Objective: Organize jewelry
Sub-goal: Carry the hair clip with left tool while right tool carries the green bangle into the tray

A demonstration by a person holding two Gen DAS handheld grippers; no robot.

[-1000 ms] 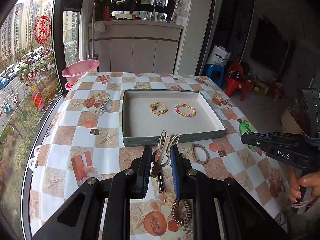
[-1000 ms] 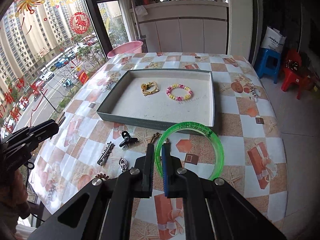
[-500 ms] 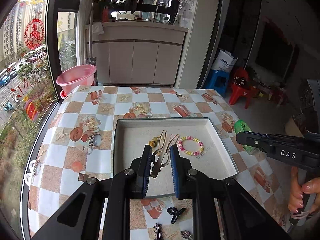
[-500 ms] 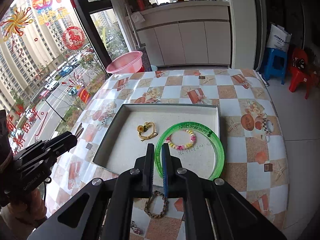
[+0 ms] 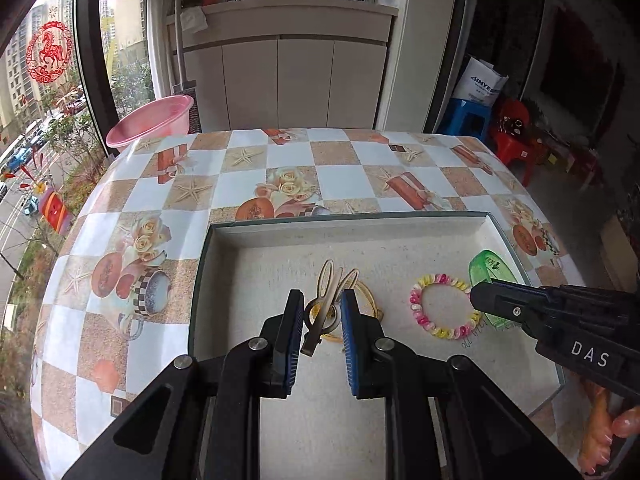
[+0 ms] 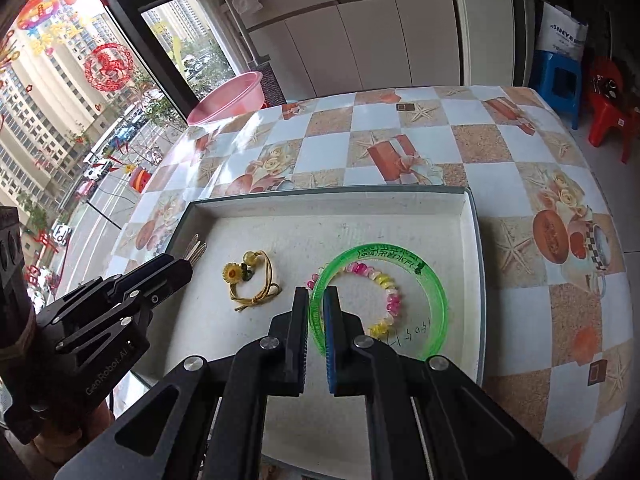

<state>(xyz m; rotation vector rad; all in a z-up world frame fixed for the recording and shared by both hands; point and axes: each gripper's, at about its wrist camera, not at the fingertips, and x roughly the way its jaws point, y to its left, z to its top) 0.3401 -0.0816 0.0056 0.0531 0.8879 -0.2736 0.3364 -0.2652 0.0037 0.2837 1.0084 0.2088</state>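
L gripper (image 5: 320, 316) clamps hair clip (image 5: 325, 300); R gripper (image 6: 316, 316) clamps green bangle (image 6: 424, 276), over tray (image 6: 472, 240).

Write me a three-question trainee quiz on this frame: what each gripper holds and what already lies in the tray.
1. True or false: the right gripper is shut on the green bangle.
2. What does the left gripper hold?
A. the bead bracelet
B. a beige hair clip
C. a pink basin
3. Fill in: lying in the tray are the yellow flower hair tie and the ___ .

Key
1. True; its pads pinch the bangle's rim above the tray.
2. B, the beige hair clip, held between the pads.
3. The bead bracelet, pink and yellow, seen through the bangle's ring.
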